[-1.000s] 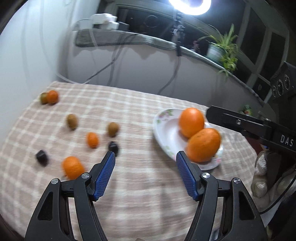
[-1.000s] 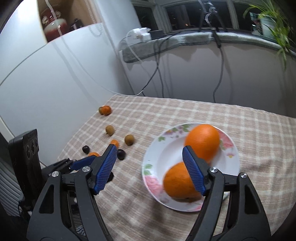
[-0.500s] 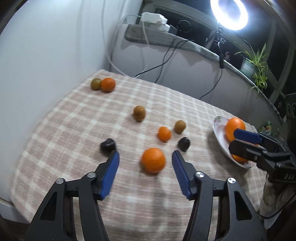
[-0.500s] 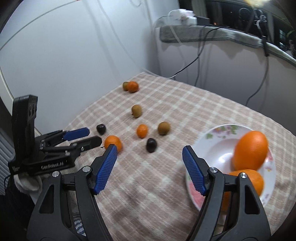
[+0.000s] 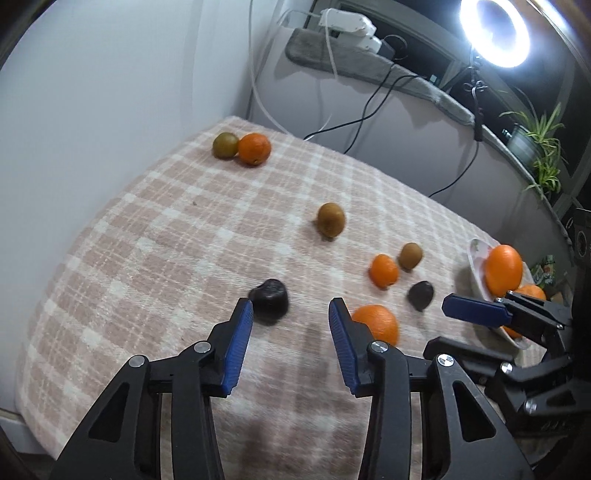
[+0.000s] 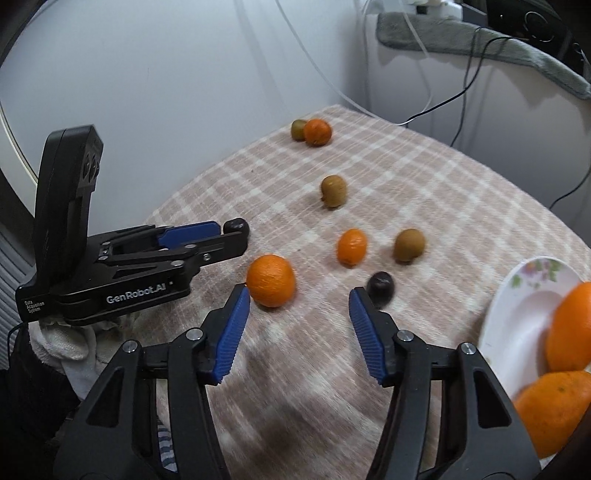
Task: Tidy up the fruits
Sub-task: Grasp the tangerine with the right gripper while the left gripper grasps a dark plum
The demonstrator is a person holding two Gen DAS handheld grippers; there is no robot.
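- On the checked cloth, loose fruits are scattered: an orange, two dark fruits.
- The left gripper is closing, nothing pinched.
- The right gripper is closing, empty.
- Two oranges are held by the plate.

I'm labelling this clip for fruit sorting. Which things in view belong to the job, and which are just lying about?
Part of the job:
- oranges and kiwis loose on the cloth
- dark fruits
- plate holding two oranges
- left gripper, closing, nothing between its pads
- right gripper, closing, also empty

Just lying about:
- ring light
- cables
- potted plant
- checked tablecloth
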